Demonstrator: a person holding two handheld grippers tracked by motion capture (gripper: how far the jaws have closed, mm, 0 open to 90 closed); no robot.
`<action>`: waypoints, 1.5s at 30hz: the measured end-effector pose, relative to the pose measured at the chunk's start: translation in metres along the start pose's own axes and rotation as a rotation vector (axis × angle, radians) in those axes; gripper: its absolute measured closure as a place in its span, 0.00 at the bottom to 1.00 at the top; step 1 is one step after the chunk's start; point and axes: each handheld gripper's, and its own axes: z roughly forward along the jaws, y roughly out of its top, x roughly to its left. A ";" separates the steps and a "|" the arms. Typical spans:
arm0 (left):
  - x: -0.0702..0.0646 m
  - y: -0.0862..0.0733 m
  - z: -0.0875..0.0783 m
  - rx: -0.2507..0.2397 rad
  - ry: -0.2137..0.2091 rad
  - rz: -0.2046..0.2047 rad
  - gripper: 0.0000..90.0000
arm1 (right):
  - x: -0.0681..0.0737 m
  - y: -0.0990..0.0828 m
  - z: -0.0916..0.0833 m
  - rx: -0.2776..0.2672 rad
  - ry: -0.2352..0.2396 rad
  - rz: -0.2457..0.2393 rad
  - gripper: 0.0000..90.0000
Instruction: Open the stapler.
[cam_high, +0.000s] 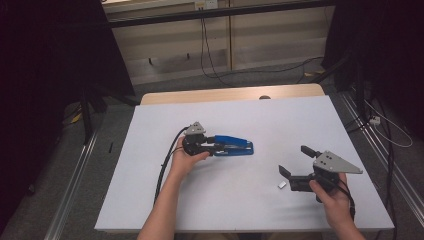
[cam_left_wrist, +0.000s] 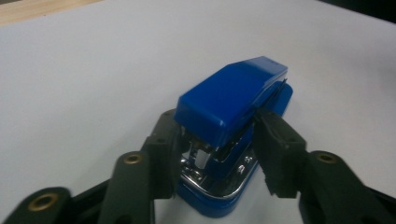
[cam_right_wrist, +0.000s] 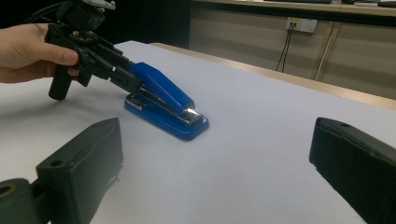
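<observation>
While your left gripper (cam_left_wrist: 212, 154) straddles the hinge end of the blue stapler (cam_left_wrist: 233, 116), its jaws flank both sides; whether the pads yet press cannot be told. Lying flat on the white table (cam_high: 225, 200), the stapler points its nose away from that gripper. Expect a rigid, fairly heavy body with slick plastic; the sprung top may give, so grip low on the side walls near the hinge. Your right gripper (cam_high: 296, 165) rests well apart, jaws wide and empty, beside a small white scrap (cam_high: 281, 185).
</observation>
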 end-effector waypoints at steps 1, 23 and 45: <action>0.000 0.001 0.000 -0.002 -0.001 -0.004 0.62 | 0.000 0.001 0.000 0.010 -0.010 -0.001 0.03; -0.014 0.029 -0.005 -0.134 -0.011 0.012 0.63 | 0.030 0.023 0.059 0.083 0.005 -0.003 0.05; -0.015 0.038 -0.002 -0.139 -0.018 -0.032 0.64 | 0.066 0.031 0.134 0.160 0.073 0.116 0.96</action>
